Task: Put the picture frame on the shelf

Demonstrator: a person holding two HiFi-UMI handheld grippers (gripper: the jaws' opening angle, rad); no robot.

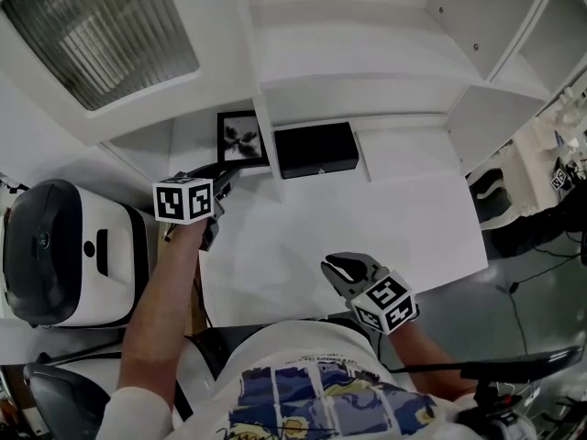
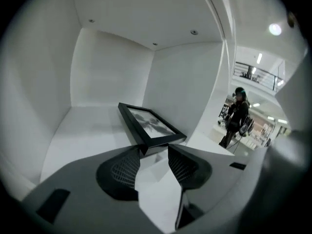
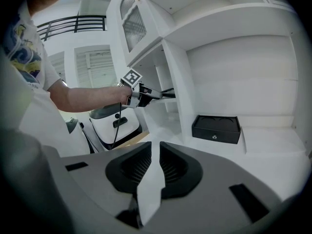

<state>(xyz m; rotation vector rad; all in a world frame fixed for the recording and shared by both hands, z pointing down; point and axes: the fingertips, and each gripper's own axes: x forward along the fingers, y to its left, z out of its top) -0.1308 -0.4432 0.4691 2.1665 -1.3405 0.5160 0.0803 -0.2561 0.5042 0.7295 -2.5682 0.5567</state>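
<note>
The picture frame lies, flat as it seems, on the floor of the shelf, in its left compartment. The left gripper has its jaws spread, and the frame's near corner is just at their tips, not pinched. I would draw this gripper straight back with the jaws wide, so they do not catch that corner. The right gripper has its jaws a little apart, holding nothing.

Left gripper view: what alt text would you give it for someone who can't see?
A black frame sits in a white shelf compartment, its near corner at the tips of the left gripper, whose jaws stand apart. A person stands in the bright hall beyond, at right.
</note>
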